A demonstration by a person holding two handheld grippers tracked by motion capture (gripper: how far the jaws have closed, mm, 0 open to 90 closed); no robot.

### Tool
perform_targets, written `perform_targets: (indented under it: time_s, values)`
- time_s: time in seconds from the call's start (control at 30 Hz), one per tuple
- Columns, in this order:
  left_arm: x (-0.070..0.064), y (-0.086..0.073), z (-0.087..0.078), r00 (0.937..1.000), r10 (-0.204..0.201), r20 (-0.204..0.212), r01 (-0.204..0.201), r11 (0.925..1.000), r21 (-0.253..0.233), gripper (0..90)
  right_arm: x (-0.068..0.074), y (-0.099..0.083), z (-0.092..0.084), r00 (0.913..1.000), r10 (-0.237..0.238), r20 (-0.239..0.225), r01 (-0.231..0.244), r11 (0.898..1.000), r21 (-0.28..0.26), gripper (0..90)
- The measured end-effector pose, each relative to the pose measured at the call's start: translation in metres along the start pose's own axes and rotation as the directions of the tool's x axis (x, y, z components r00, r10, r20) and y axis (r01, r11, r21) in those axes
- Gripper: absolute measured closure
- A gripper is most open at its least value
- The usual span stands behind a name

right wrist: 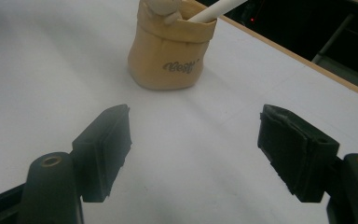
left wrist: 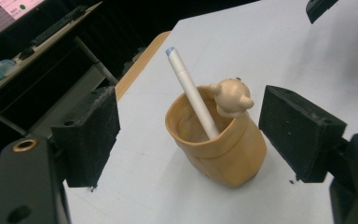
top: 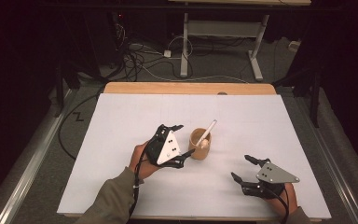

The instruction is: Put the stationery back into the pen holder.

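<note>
High view overhead facing forward, both gripper views close, low, sharing the tan cup (left wrist: 219, 140).

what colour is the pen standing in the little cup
White, with a pale blue tip. The pen leans in the tan cup; the left gripper view shows it best.

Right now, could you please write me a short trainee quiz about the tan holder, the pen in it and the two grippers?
1. True or false: the white pen lies flat on the table.
2. Which gripper is nearer the tan holder? A left gripper, B right gripper.
3. What sits on the holder's rim?

Key
1. False: it stands slanted inside the holder.
2. A: the holder lies between the left gripper's open jaws, untouched; the right gripper, also open, is farther off.
3. A small figurine.
</note>
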State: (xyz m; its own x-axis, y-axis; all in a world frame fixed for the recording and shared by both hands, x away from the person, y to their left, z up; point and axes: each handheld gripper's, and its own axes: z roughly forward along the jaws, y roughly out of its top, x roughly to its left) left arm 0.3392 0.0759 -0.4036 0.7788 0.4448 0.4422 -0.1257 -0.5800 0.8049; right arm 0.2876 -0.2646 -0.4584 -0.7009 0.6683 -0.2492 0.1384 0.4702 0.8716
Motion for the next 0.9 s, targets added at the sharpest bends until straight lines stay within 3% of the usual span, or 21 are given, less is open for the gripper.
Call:
perform_targets:
  time_s: [0.9]
  values:
    - [-0.012, -0.029, -0.028, 0.9986, 0.03, -0.044, -0.027, 0.9973, 0.069, 19.5, 0.003, 0.001, 0.0, 0.9998, -0.018, -0.006, 0.018, 1.0, -0.001, 26.2]
